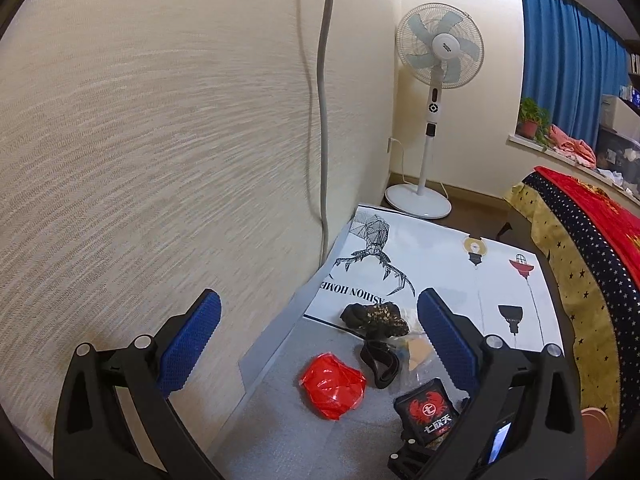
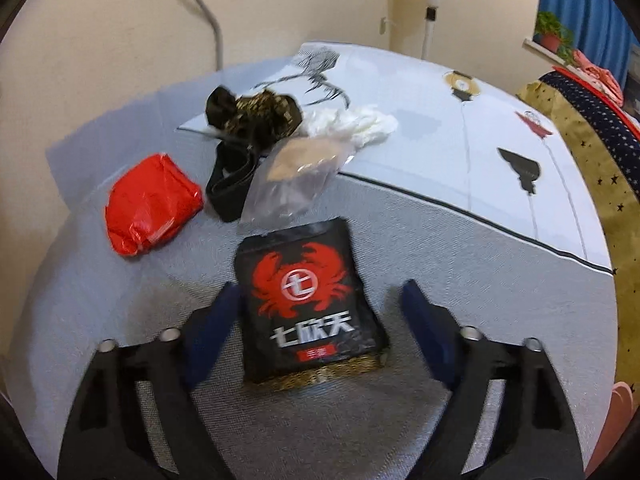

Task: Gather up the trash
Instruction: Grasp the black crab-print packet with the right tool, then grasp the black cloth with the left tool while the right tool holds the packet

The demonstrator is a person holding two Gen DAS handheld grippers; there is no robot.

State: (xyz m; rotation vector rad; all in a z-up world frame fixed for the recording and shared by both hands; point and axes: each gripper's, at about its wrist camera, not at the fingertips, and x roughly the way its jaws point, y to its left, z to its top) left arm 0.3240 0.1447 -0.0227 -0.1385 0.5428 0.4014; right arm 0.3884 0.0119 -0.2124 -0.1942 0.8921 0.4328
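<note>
Trash lies scattered on the tabletop (image 2: 440, 220): a black crab-printed packet (image 2: 310, 304) sits directly between the spread fingers of the right gripper (image 2: 320, 308), not yet pinched. Ahead and to its left are a red crumpled bag (image 2: 150, 204), a black strap (image 2: 232, 184) and a clear plastic bag (image 2: 292, 184). The left gripper (image 1: 318, 338) hangs released, holding nothing. Risk, as I judge it: the flat packet may slide out as the fingers meet, since little edge stands up to catch.
</note>
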